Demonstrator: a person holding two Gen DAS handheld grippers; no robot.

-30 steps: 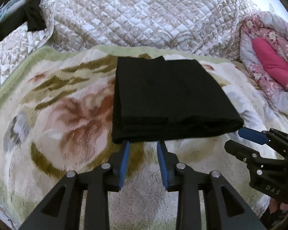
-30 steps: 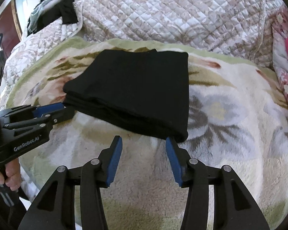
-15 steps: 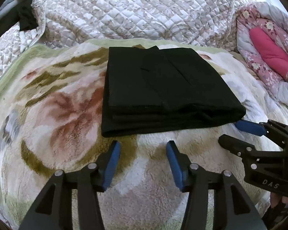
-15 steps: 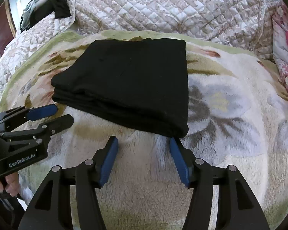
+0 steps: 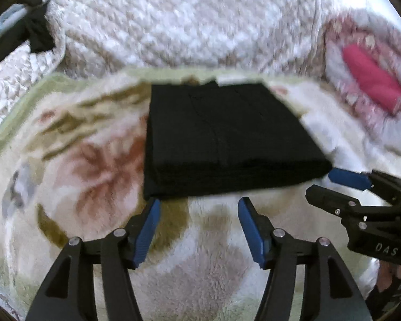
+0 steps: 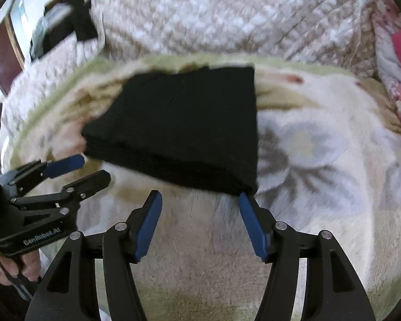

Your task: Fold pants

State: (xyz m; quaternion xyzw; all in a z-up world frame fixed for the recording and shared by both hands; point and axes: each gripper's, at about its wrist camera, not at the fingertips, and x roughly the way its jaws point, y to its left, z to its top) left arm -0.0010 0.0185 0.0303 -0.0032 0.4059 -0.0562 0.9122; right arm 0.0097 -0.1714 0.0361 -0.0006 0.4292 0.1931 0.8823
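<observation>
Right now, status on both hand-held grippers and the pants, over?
Left hand-held gripper just opened, empty; right hand-held gripper open, empty. Black pants folded in a flat stack on the floral blanket, just beyond both. Nothing in the way.

Bed in front of me w/ fleecy floral blanket point(image 5: 99, 160) spread flat, black pants point(image 5: 222, 144) folded in a neat stack lying on it, quilted cover point(image 5: 189, 24) heaped behind, pink floral quilt point(image 5: 371, 85) bunched at right edge

Black pants point(image 5: 224, 139), folded into a flat layered rectangle on the floral fleece blanket point(image 5: 88, 160).
</observation>
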